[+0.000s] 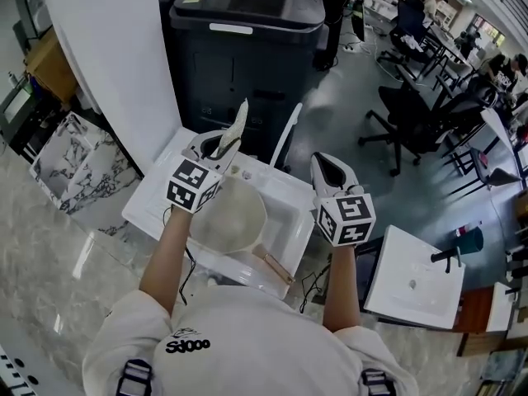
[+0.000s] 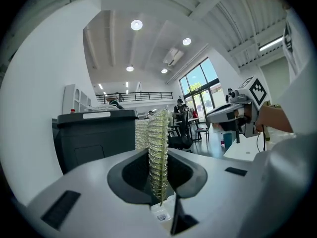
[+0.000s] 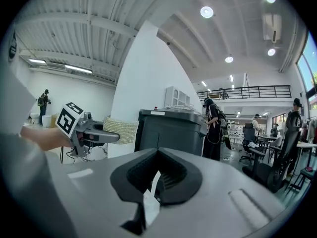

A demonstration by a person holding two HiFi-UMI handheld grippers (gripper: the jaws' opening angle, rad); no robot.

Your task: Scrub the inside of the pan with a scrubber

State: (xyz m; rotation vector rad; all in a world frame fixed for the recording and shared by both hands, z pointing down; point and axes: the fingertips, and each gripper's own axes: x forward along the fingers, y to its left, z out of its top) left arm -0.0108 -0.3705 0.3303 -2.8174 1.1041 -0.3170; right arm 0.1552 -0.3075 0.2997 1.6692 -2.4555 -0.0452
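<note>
Both grippers are raised, with their jaws pointing at the room. My left gripper [image 1: 216, 145] is shut on a flat pale mesh scrubber [image 1: 236, 129] that sticks up from its jaws. In the left gripper view the scrubber [image 2: 157, 148] stands edge-on between the jaws of the left gripper [image 2: 158, 182]. Below my arms a pale round pan [image 1: 228, 218] with a wooden handle [image 1: 277, 267] lies in the white sink unit [image 1: 285, 200]. My right gripper [image 1: 326, 165] is shut and holds nothing. The right gripper view shows its own closed jaws [image 3: 157, 175] and, off to the left, the left gripper [image 3: 81, 128] with the scrubber [image 3: 121, 130].
A large black machine [image 1: 247, 48] stands just behind the sink unit, next to a white pillar [image 1: 107, 48]. A second white sink unit [image 1: 412, 279] sits to the right. Office chairs [image 1: 412, 122] stand further back right, and a marble-patterned box [image 1: 74, 163] is at the left.
</note>
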